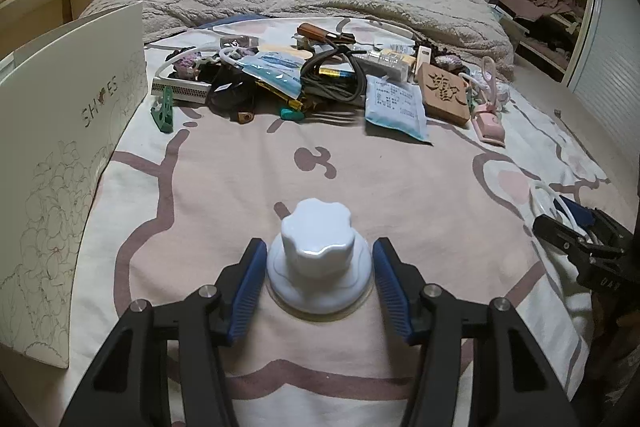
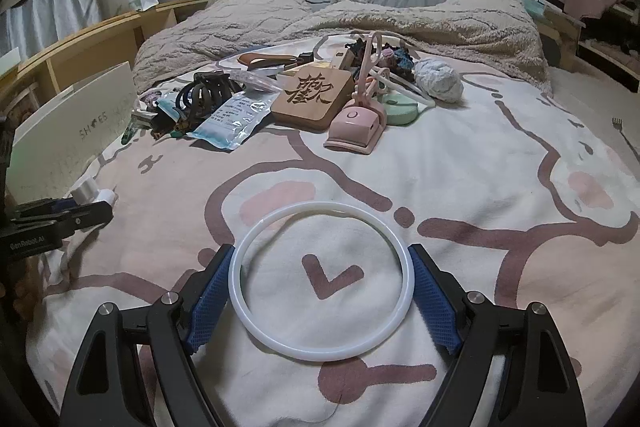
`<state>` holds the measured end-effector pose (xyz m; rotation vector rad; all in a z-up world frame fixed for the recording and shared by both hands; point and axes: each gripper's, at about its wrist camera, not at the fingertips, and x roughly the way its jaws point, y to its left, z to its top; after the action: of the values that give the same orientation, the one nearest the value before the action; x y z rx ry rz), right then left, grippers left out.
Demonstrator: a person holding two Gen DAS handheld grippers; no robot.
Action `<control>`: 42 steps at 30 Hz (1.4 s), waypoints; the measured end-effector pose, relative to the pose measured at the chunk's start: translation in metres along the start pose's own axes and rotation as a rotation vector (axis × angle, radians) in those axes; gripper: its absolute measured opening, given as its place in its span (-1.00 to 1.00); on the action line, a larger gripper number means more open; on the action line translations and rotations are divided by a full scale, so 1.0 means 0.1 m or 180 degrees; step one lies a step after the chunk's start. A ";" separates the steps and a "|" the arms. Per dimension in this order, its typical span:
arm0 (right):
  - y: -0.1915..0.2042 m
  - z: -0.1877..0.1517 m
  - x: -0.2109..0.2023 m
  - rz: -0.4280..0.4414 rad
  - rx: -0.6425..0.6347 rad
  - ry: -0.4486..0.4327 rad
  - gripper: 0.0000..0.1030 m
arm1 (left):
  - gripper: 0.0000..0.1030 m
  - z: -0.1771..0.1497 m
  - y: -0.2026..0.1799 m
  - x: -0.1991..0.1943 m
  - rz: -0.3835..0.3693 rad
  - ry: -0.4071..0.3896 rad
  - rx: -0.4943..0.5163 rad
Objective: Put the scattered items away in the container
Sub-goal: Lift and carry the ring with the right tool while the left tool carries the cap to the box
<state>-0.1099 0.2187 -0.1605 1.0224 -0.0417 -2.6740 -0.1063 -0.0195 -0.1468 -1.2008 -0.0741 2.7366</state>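
the bed sheet (image 1: 224,163) with pink and brown cartoon print fills both views. the white shoe box (image 1: 68,155) stands at 9 o'clock in the left wrist view. the pile of scattered items (image 1: 304,79) lies at 12 o'clock, with a carved wooden block (image 2: 314,95) in it. the right gripper (image 2: 322,291) has its jaws apart around a white ring (image 2: 320,283); the pads seem to touch its rim, but it is hard to tell. the left gripper (image 1: 320,271) has its jaws apart beside a white knob lid (image 1: 318,259), not touching.
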 end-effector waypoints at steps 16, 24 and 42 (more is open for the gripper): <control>0.15 0.31 -0.26 -0.0040 -0.0077 -0.0093 0.64 | 0.06 0.26 -0.04 -0.31 0.0022 -0.0108 0.0069; 0.20 0.62 -0.39 0.0052 -0.0044 -0.0217 0.64 | 0.06 0.56 0.00 -0.47 0.0028 -0.0261 0.0194; 0.67 1.24 -0.34 0.0329 -0.0214 -0.0296 0.64 | 0.06 1.11 0.55 -0.86 0.0186 -0.0445 0.0204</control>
<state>-0.1508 0.1550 -0.0368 0.8514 -0.0223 -2.6088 -0.1368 -0.0853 -0.0149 -1.0101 0.0331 2.8470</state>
